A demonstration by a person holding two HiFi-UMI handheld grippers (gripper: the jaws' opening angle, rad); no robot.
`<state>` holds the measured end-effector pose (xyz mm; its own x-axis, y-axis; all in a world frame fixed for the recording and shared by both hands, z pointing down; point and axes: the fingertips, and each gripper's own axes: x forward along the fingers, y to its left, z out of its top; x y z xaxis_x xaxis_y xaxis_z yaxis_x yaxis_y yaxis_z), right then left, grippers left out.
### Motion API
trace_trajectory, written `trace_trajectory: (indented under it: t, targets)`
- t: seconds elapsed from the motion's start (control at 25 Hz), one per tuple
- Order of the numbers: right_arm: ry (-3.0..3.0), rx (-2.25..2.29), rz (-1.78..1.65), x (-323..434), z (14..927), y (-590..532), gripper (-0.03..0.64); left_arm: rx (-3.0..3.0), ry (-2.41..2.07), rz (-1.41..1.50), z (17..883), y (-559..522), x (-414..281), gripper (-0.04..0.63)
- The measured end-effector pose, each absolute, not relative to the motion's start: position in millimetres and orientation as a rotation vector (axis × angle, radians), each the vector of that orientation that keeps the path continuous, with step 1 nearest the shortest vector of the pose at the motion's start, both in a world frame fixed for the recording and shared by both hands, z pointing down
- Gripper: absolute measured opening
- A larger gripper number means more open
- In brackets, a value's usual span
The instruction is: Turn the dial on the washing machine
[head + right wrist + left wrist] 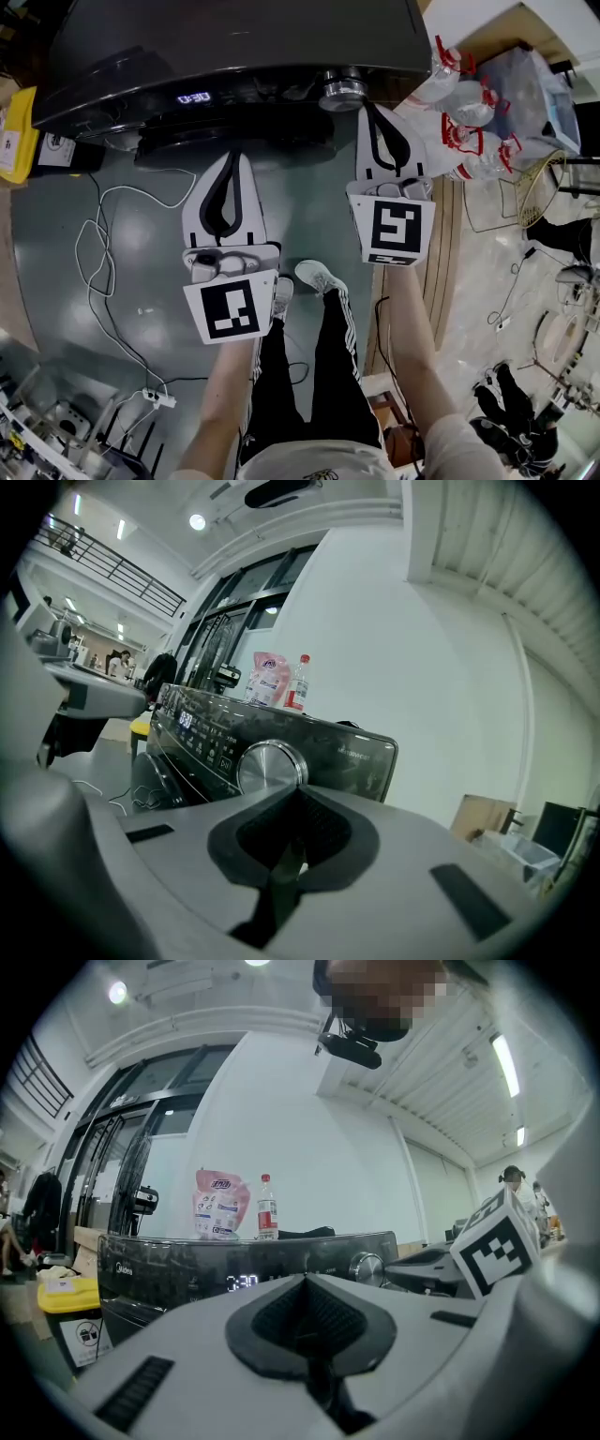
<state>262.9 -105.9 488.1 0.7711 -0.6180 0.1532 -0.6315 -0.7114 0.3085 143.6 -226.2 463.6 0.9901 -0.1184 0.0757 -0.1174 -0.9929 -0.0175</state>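
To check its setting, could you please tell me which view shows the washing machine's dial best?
The right gripper view: the silver dial faces the camera, large and near. The head view shows it from above, foreshortened; the left gripper view shows it small, off to the right.

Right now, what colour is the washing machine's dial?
The dial is shiny silver, like brushed metal; the right gripper view shows it best.

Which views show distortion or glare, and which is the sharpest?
Left gripper view and right gripper view: fisheye, straight lines curve, corners black, lamps flare. Right gripper view: the dial shines. Head view: sharpest, evenly lit; the display glows.
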Motion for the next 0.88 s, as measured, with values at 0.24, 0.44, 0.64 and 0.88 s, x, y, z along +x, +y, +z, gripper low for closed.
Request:
trace_trajectory:
  t: [0.24, 0.44, 0.64, 0.88]
  targets:
    - [-0.959, 2.629, 0.059, 263, 491, -105, 0.002, -3.12, 0.199, -0.118, 464, -227, 140, -0.002]
    - [-0.972, 2.617, 0.1, 262, 499, -106, 0.002, -3.118, 0.212, -0.125, 464, -228, 136, -0.002]
    - [-0.975, 2.613, 0.121, 262, 508, -108, 0.002, -3.109, 0.215, -0.127, 464, -230, 133, -0.002]
    - [-0.972, 2.612, 0.116, 262, 507, -108, 0.003, -3.112, 0.236, -0.125, 464, -233, 131, -0.002]
